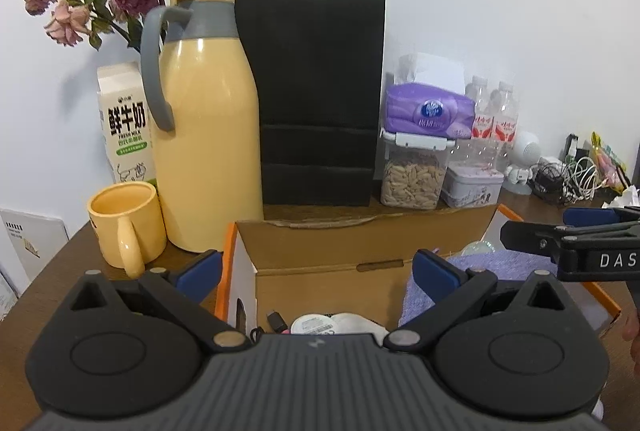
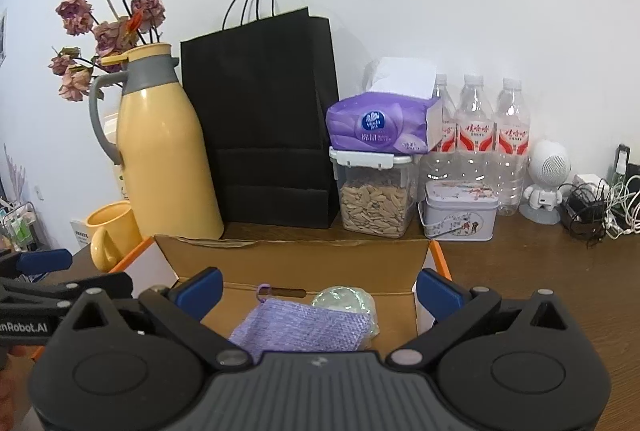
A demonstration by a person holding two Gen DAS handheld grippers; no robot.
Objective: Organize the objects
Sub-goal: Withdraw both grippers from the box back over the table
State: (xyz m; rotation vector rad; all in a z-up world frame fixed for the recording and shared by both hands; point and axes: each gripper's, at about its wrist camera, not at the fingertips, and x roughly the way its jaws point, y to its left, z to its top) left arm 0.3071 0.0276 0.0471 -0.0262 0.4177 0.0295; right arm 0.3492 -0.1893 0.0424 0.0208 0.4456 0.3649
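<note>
Left wrist view shows the left tongs (image 1: 318, 273) spread wide with nothing between them, poised over the open cardboard box (image 1: 360, 245) at lower centre, apparently so small items can collect there. Right wrist view shows the right tongs (image 2: 318, 291) equally wide apart and empty, above a purple cloth (image 2: 296, 327) lying inside that box beside a clear lid-like piece (image 2: 344, 301). Taller things, a yellow thermos (image 1: 208, 135) and black paper bag (image 1: 316, 99), stand upright along the wall at the back of the table (image 2: 540, 271), likely for support
</note>
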